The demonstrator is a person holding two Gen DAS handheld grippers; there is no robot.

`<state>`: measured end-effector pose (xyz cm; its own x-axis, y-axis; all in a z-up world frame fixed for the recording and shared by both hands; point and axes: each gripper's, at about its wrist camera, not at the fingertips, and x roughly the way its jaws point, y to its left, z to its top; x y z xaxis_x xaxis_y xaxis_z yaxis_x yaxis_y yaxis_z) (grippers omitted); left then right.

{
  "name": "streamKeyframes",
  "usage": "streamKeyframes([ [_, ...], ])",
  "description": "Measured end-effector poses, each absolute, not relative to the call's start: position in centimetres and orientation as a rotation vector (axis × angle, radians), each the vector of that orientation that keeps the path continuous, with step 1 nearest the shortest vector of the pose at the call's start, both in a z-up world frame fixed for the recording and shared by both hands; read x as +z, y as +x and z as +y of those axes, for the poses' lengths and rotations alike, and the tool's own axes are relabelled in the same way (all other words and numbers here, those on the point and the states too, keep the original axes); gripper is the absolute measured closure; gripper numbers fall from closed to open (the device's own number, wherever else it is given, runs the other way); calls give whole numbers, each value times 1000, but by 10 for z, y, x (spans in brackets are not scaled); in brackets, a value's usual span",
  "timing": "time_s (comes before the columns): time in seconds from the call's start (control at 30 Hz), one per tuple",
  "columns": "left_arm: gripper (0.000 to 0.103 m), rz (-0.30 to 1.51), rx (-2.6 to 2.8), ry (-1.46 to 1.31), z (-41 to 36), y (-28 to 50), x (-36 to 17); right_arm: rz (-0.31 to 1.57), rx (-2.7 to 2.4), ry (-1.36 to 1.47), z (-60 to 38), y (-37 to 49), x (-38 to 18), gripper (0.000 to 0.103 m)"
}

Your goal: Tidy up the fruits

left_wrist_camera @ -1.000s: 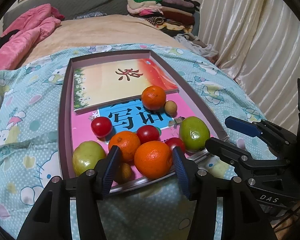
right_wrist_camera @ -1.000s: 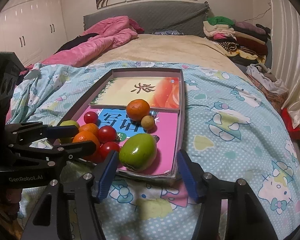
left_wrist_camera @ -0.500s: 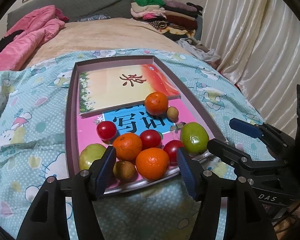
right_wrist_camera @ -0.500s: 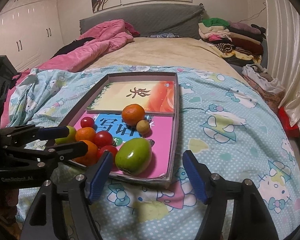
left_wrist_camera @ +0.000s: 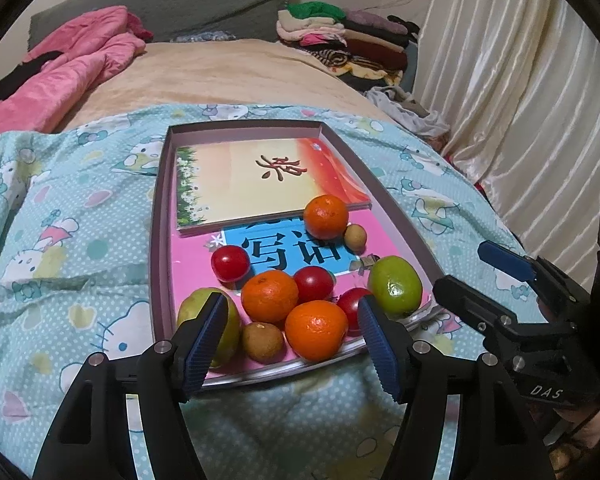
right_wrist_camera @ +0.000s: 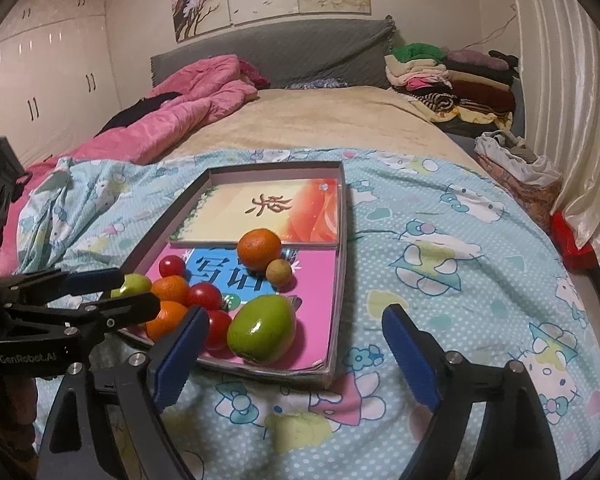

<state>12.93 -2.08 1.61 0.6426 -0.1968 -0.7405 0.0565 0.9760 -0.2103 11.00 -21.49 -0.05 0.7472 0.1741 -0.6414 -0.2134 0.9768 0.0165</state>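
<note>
A shallow grey tray lies on the bed with two books in it. On the books sit three oranges, three red tomatoes, two green fruits and two small brown fruits. My left gripper hovers at the tray's near edge, its jaws opening, and the pads touch no fruit. My right gripper hangs before the tray's near right corner, its jaws also opening and empty. The big green fruit lies just ahead of it. Each gripper shows in the other's view: the right gripper, the left gripper.
The tray rests on a light blue cartoon-print cover. A pink quilt lies at the far left. Folded clothes are stacked at the far right. Pale curtains hang along the right side, and white wardrobes stand at the left.
Both grippers' jaws have spread wider, the right one more. Both views have tipped up a little. The fruits lie where they were.
</note>
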Motion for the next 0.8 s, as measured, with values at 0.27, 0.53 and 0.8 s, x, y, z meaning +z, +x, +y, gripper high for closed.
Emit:
streamKeyframes([
  [0.27,24,827,-94,-196,-16,119,24,644,204,-53,-214,103,9,10],
  [0.53,24,814,-53,-211,-10,102,32,562,218,-16,-214,88,26,2],
  [0.8,24,830,4,-191,-10,74,40,583,237,46,-208,65,44,1],
])
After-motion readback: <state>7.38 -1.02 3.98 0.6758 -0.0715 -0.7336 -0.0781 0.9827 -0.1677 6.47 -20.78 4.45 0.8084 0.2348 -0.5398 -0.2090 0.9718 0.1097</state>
